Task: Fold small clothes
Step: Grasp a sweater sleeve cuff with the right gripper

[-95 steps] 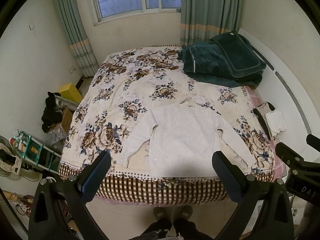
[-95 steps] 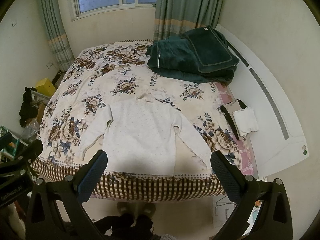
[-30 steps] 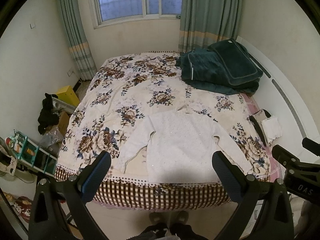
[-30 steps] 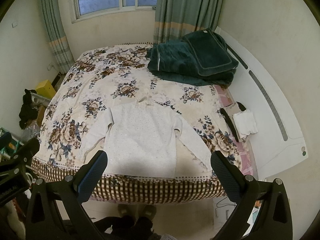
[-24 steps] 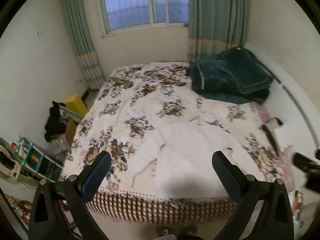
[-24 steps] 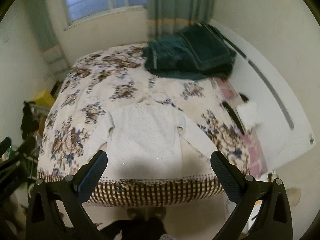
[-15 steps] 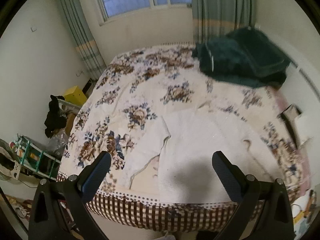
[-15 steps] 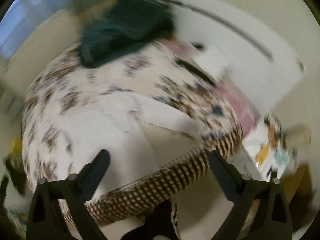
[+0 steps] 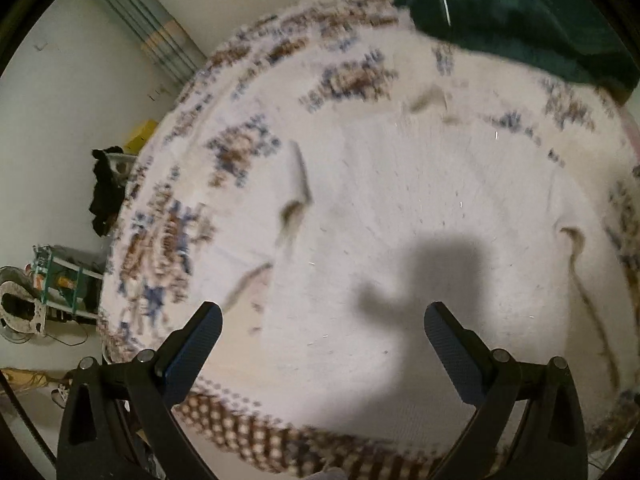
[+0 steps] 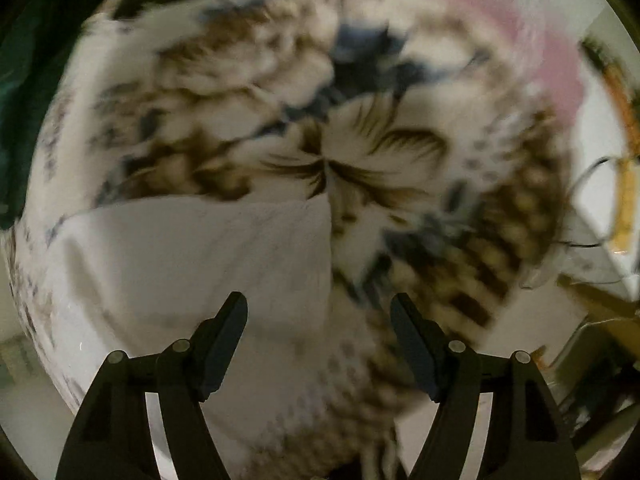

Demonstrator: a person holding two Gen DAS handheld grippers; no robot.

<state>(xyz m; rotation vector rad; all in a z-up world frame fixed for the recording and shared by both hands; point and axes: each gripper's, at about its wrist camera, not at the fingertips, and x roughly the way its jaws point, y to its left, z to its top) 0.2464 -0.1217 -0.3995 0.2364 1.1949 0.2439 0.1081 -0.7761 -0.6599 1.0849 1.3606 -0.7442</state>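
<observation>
No writing is legible. The white sweater lies flat on the bed ahead of the left tongs, spread apart; right tongs closing over its sleeve, gripping nothing.

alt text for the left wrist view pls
A white long-sleeved top lies flat on a floral bedspread, seen blurred from close above between the open left gripper, which holds nothing. A dark green blanket sits at the far corner.
</observation>
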